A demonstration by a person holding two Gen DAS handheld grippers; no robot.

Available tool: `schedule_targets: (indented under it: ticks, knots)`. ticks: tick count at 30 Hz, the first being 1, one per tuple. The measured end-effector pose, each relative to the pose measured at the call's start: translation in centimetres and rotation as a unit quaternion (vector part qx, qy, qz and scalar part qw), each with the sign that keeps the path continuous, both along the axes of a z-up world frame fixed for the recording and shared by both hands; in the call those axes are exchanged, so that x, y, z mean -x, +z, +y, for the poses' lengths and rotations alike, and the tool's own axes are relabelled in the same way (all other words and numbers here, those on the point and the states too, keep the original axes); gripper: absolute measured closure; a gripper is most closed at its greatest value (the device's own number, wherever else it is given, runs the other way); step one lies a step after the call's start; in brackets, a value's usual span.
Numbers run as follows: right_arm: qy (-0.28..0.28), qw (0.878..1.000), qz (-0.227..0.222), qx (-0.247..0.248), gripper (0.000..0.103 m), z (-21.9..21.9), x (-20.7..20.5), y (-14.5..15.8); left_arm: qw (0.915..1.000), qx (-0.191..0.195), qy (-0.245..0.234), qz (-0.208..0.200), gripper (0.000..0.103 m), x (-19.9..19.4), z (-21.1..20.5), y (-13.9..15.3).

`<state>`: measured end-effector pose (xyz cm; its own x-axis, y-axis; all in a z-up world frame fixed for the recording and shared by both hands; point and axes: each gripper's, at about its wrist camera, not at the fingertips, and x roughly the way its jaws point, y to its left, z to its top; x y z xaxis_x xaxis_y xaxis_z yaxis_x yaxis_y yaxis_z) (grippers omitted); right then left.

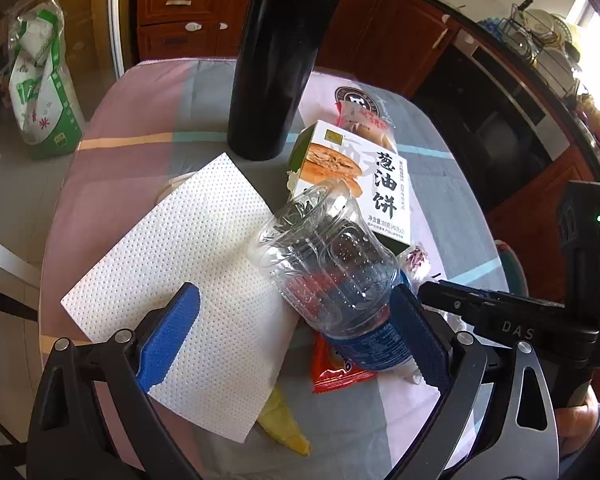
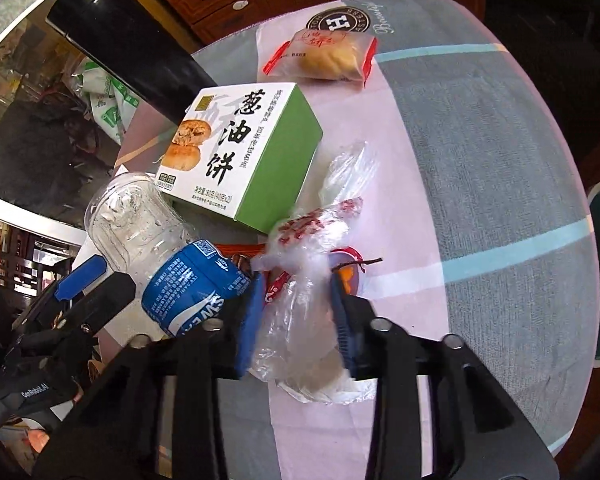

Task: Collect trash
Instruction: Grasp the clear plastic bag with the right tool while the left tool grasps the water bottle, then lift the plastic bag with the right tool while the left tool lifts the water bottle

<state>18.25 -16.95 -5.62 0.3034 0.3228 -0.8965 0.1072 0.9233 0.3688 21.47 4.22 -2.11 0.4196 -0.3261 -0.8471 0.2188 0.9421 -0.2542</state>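
Observation:
In the right wrist view my right gripper (image 2: 296, 284) is shut on a crumpled clear plastic bag with red print (image 2: 312, 236) that lies on the table. A clear plastic bottle with a blue label (image 1: 328, 272) lies on its side between the wide-open pads of my left gripper (image 1: 296, 292), close to the right pad. The left pad (image 1: 168, 336) hovers over a white paper towel (image 1: 180, 248). An orange snack wrapper (image 1: 336, 372) sticks out from under the bottle. A yellow scrap (image 1: 284, 428) lies below the towel.
A green and white cake box (image 2: 236, 148), a tall black flask (image 1: 276, 60) and a wrapped pastry (image 2: 328, 56) stand beyond the trash on the striped tablecloth (image 2: 480, 160). A red-rimmed lid (image 2: 352, 264) lies beside the bag. Wooden cabinets (image 1: 180, 4) are behind.

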Motion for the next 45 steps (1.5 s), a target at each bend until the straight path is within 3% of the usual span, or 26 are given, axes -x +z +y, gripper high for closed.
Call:
schedule_targets:
  ticks: [8, 9, 10, 16, 24, 31, 37, 39, 41, 45]
  knots:
    - [-0.006, 1.0, 0.0, -0.006, 0.089, -2.8, 2.4, -0.4, 0.9995, -0.01, -0.03, -0.009, 0.009, -0.2, -3.6, -0.2]
    - [-0.009, 1.0, 0.001, -0.006, 0.089, -3.4, 3.0, -0.4, 0.9993, -0.013, -0.033, -0.014, 0.013, 0.0, -4.3, -0.2]
    - [-0.013, 1.0, 0.002, -0.006, 0.089, -3.9, 3.5, -0.5, 0.999, -0.018, -0.037, -0.018, 0.024, 0.1, -4.9, -0.3]
    - [-0.042, 0.999, 0.012, -0.006, 0.089, -7.6, 7.1, -1.0, 0.9945, -0.043, -0.09, -0.034, 0.024, 2.0, -9.2, -0.1]
    - [-0.079, 0.997, 0.022, -0.012, 0.089, -12.0, 11.3, -2.1, 0.9776, -0.078, -0.193, -0.029, 0.024, 5.5, -15.8, -1.0]
    - [-0.089, 0.996, 0.03, -0.011, 0.088, -13.8, 13.5, -3.0, 0.9758, -0.096, -0.197, -0.008, 0.023, 6.2, -17.1, -3.2]
    - [-0.087, 0.996, 0.015, -0.006, 0.074, -13.6, 13.2, -2.6, 0.979, -0.093, -0.181, 0.016, 0.021, 7.0, -15.8, -3.9]
    - [-0.09, 0.996, 0.01, -0.011, 0.061, -13.6, 13.0, -2.3, 0.9796, -0.092, -0.177, 0.023, 0.02, 7.7, -15.4, -4.1]
    - [-0.093, 0.996, 0.004, -0.01, 0.056, -13.5, 12.7, -2.1, 0.9803, -0.087, -0.174, 0.032, 0.018, 8.2, -15.0, -4.4]
    - [-0.095, 0.995, -0.004, -0.01, 0.051, -13.2, 11.6, -1.9, 0.9809, -0.083, -0.17, 0.046, 0.015, 8.5, -14.7, -5.1]
